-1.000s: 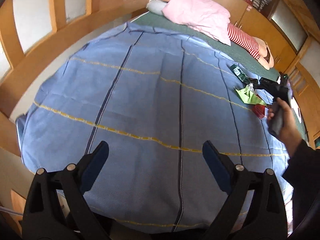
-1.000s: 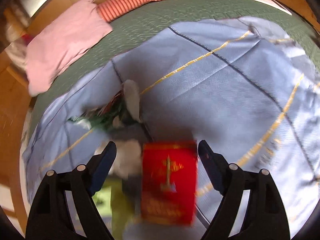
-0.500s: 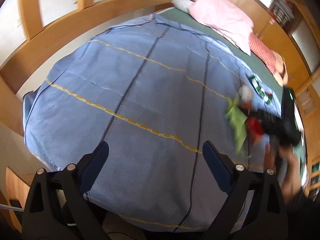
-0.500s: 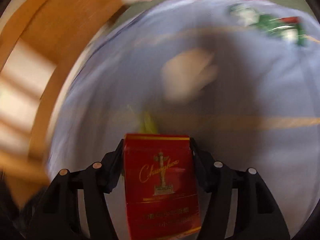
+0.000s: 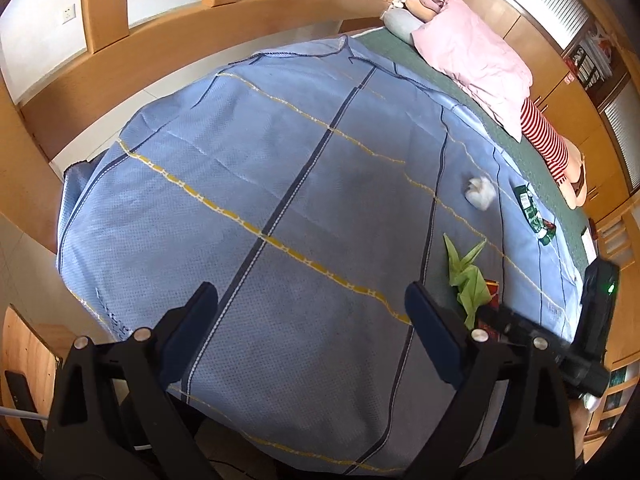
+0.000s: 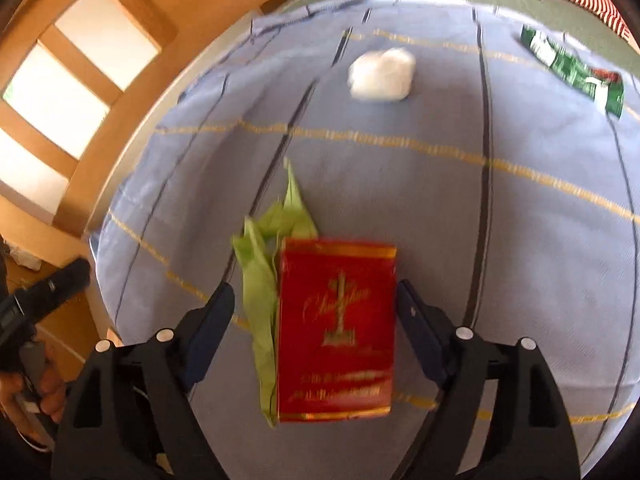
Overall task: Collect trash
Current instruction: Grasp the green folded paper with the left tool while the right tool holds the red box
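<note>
Carried across the blue bedspread (image 6: 500, 240) in the right tool (image 6: 312, 304), then released as its jaws reopened: red carton (image 6: 336, 332) on the bedspread beside green wrapper (image 6: 264, 280), between spread jaws; left tool (image 5: 312, 320) spread, empty; pile-gathering judged under way.

Glossy red card pack (image 6: 336, 328), woven blue cloth (image 6: 460, 220), crumpled paper (image 6: 382, 74)
</note>
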`<state>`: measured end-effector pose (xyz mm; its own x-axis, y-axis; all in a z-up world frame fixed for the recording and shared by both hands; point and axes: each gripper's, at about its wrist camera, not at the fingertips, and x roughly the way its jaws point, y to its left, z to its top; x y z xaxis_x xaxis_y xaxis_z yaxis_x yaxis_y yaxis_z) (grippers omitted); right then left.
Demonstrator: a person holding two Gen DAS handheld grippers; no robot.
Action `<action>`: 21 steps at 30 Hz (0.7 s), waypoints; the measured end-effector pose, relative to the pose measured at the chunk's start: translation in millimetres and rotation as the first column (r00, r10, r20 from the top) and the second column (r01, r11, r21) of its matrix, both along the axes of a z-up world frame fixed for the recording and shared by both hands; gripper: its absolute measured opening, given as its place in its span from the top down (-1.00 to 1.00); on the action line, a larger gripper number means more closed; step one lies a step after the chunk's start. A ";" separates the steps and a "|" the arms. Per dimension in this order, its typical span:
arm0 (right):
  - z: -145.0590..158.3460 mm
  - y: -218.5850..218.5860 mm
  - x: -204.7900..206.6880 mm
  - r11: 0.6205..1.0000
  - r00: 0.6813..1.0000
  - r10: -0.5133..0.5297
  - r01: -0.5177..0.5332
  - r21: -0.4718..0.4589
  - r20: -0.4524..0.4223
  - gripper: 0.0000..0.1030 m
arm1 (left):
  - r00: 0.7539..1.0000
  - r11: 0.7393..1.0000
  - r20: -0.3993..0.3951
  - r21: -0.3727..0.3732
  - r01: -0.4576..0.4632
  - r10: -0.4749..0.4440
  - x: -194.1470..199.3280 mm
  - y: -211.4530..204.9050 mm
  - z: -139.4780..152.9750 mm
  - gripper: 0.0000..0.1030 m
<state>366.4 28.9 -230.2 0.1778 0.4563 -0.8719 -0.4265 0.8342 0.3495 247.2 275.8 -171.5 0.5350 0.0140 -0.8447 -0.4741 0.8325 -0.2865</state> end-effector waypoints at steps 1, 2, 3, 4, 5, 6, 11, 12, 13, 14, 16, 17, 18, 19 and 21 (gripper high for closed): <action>-4.1 1.7 -3.4 1.000 1.000 0.002 -0.002 -0.031 0.006 -0.51 | 1.000 1.000 0.001 0.000 0.000 0.000 -0.2 0.2 -0.3 -0.83; -6.3 2.0 -7.2 0.998 1.000 0.007 -0.006 -0.055 0.018 -0.42 | 1.000 1.000 0.000 0.000 0.002 -0.002 0.1 0.0 -0.5 -0.83; -7.6 2.0 -9.9 0.999 1.000 0.017 -0.016 -0.042 0.017 -0.11 | 1.000 1.000 -0.001 0.001 0.003 -0.003 0.2 -0.3 -0.5 -0.83; -7.9 2.0 -12.2 1.000 1.000 0.014 -0.014 -0.020 0.010 -0.09 | 1.000 1.000 0.001 0.002 0.003 -0.003 0.3 -0.5 -0.5 -0.83; -7.8 1.9 -14.4 1.000 1.000 0.008 -0.008 0.001 0.000 -0.09 | 1.000 1.000 0.003 0.004 0.002 -0.002 0.3 -0.8 -0.4 -0.83; -6.1 1.9 -17.5 1.000 1.000 0.011 -0.010 0.025 -0.009 -0.09 | 1.000 1.000 0.006 0.004 0.000 0.000 -0.2 -0.8 0.0 -0.83; 6.4 25.3 -42.8 0.986 0.988 0.151 -0.147 0.083 -0.041 -0.09 | 0.999 1.000 0.033 -0.006 -0.015 0.015 -0.4 -0.4 1.7 -0.83; 10.9 25.9 -45.5 0.985 0.988 0.153 -0.149 0.085 -0.034 -0.09 | 0.999 1.000 0.038 -0.012 -0.006 0.006 0.9 -2.0 1.5 -0.83; 16.1 23.9 -46.7 0.986 0.989 0.143 -0.140 0.085 -0.024 -0.09 | 0.999 1.000 0.041 -0.018 0.003 -0.003 2.1 -4.1 0.9 -0.83; 21.4 19.9 -46.1 0.990 0.993 0.121 -0.120 0.081 -0.012 -0.09 | 0.999 0.999 0.046 -0.025 0.022 -0.021 4.8 -8.2 -0.4 -0.83; 30.4 5.0 -42.8 0.998 0.999 0.053 -0.054 0.046 0.013 -0.09 | 0.997 0.998 0.051 -0.032 0.056 -0.054 9.6 -15.3 -2.5 -0.83; 33.7 -1.2 -41.8 0.999 1.000 0.022 -0.022 0.026 0.023 -0.09 | 0.995 0.996 0.059 -0.031 0.088 -0.086 14.5 -23.1 -3.3 -0.83; 35.5 -9.1 -40.3 1.000 0.999 -0.010 0.010 0.007 0.031 -0.09 | 0.992 0.993 0.066 -0.029 0.111 -0.109 18.0 -28.4 -3.8 -0.83; 37.9 -21.0 -39.7 0.999 0.998 -0.047 0.047 -0.009 0.038 -0.09 | 0.986 0.988 0.075 -0.025 0.154 -0.152 24.7 -37.9 -4.7 -0.83; 41.1 -41.3 -40.5 0.996 0.995 -0.092 0.093 -0.009 0.036 -0.09 | 0.967 0.969 0.077 -0.012 0.245 -0.244 36.4 -56.7 -9.3 -0.83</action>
